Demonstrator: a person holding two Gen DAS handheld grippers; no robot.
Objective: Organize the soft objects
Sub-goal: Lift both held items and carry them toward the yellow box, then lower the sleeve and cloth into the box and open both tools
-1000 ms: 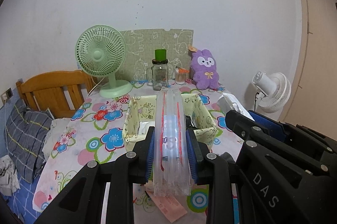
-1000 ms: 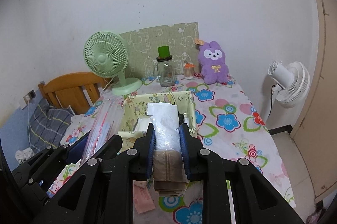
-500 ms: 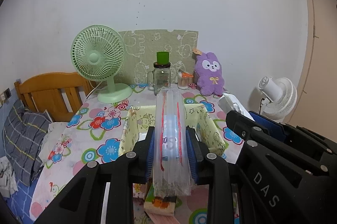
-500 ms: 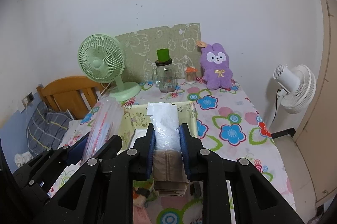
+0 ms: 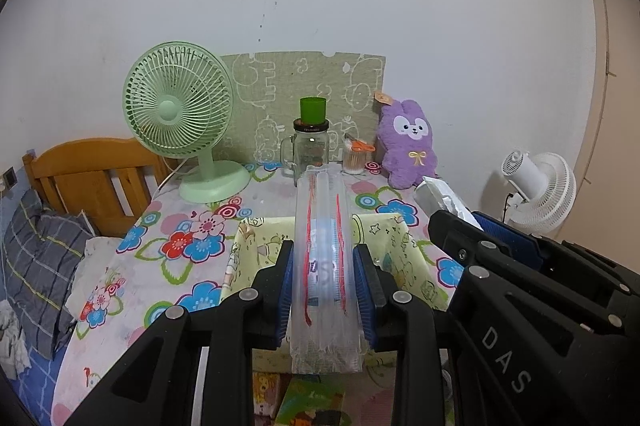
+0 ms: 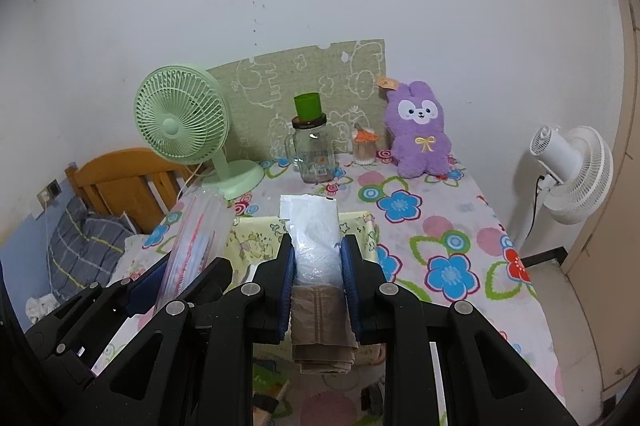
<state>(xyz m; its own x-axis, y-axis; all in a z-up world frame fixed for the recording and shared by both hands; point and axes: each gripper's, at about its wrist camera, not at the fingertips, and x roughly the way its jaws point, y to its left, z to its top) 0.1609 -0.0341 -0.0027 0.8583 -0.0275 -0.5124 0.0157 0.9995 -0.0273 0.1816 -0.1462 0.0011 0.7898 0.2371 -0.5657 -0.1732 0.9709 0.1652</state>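
Note:
My left gripper (image 5: 323, 266) is shut on a clear plastic packet with red stripes (image 5: 323, 250), held above the near side of a yellow fabric basket (image 5: 404, 258). My right gripper (image 6: 318, 262) is shut on a clear plastic bag with beige fabric inside (image 6: 314, 246), held above the same basket (image 6: 256, 238). The left gripper's packet also shows at the left of the right wrist view (image 6: 196, 238). A purple plush rabbit (image 5: 410, 141) sits at the back right of the table.
A green desk fan (image 5: 180, 113), a glass jar with a green cup on it (image 5: 311, 149) and a small toothpick jar (image 5: 355, 159) stand at the back. A white floor fan (image 6: 572, 173) stands right of the table. A wooden bed frame (image 5: 88, 173) lies left.
Both grippers have moved up and forward with their packets, so the basket sits lower and nearer in both views. The grips are unchanged.

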